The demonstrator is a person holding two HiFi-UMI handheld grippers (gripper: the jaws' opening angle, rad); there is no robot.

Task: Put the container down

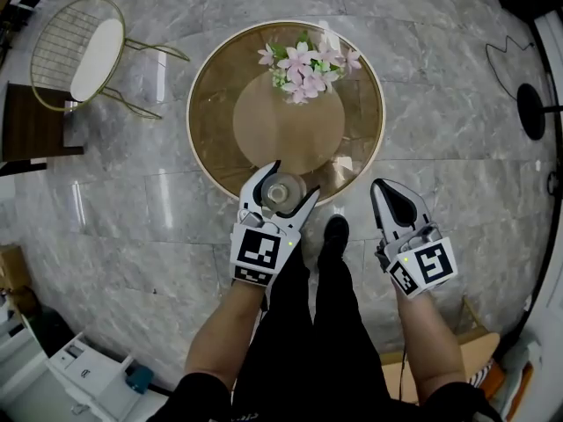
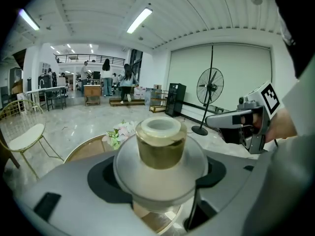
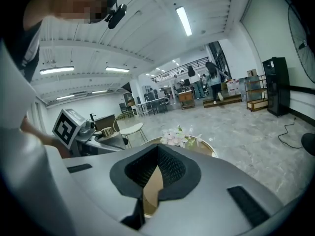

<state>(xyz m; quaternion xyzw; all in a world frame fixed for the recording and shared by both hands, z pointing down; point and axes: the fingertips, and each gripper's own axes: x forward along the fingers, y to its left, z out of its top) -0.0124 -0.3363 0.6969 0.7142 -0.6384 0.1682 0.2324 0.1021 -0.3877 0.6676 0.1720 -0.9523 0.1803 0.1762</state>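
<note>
A clear glass container (image 1: pixel 283 189) with a short amber-tinted neck and a pale rim (image 2: pixel 160 149) sits between the jaws of my left gripper (image 1: pixel 294 181), which is shut on it. It hangs over the near edge of the round gold-rimmed glass table (image 1: pixel 220 121). In the left gripper view the container fills the gap between the black pads (image 2: pixel 101 181). My right gripper (image 1: pixel 380 188) is off the table's near right side, shut and empty; through the thin slit between its jaws (image 3: pixel 156 154) a bit of the table shows.
A bunch of pink flowers (image 1: pixel 303 64) lies on the table's far side. A gold wire chair with a white seat (image 1: pixel 84 47) stands at the far left, a standing fan's base (image 1: pixel 532 111) at the right. The person's legs and a black shoe (image 1: pixel 334 231) are just below the table's edge.
</note>
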